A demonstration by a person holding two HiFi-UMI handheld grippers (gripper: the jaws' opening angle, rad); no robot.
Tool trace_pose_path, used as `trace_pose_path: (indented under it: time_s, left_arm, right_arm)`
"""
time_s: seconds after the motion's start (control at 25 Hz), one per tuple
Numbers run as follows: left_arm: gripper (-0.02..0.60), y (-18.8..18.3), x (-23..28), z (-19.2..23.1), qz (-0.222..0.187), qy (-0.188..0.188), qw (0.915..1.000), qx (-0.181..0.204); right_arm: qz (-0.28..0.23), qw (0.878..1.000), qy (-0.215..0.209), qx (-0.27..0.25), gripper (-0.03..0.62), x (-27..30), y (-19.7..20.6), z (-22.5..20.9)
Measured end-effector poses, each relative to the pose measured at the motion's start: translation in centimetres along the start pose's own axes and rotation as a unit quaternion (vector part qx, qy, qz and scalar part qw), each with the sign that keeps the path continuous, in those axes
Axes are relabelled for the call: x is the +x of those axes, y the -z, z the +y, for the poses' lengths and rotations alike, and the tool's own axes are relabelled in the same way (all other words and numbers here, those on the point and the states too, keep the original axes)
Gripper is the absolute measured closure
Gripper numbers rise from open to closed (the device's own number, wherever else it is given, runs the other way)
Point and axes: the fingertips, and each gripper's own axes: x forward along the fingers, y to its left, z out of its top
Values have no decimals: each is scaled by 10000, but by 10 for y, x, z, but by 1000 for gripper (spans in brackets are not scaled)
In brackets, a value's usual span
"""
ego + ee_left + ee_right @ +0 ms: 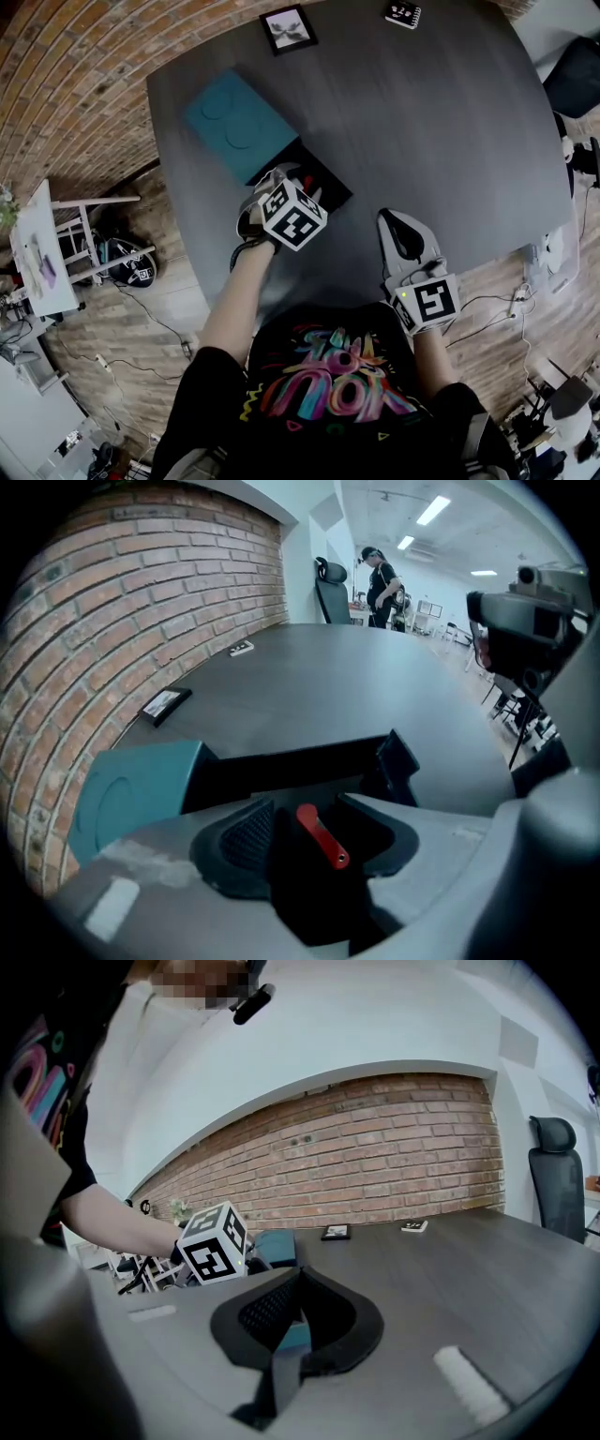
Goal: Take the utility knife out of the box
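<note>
Hovering over the open black box [326, 190], the left gripper [281, 178] is at the grasp step of the job: the utility knife [323, 837] has not yet left the box. In the left gripper view its slim red handle lies right in the gap between the jaws, running from 11 o'clock to 5 o'clock. The jaws stand well apart with dark space on each side of it, so nothing is pinched. The next move, as I judge it, calls for closing squarely on the handle, then lifting straight up clear of the box wall. The teal lid [236, 122] sits at 10 o'clock from this gripper. The right gripper [401, 230], at 4 o'clock over the table [441, 112], has its jaws together on nothing.
</note>
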Motion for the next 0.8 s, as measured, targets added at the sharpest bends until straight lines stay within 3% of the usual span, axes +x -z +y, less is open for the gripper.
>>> trace_pose_path:
  time_s: [0.28, 0.48, 0.8]
  left_arm:
    - [385, 6, 10, -3, 348, -93, 9988, 317]
    - [385, 8, 12, -3, 431, -11, 9986, 298]
    - [406, 13, 13, -8, 618, 233, 9972, 351]
  right_arm:
    - [2, 9999, 42, 95, 595, 1, 0, -9]
    - [210, 9997, 12, 83, 595, 2, 5, -9]
    - [97, 9999, 24, 96, 595, 2, 4, -8]
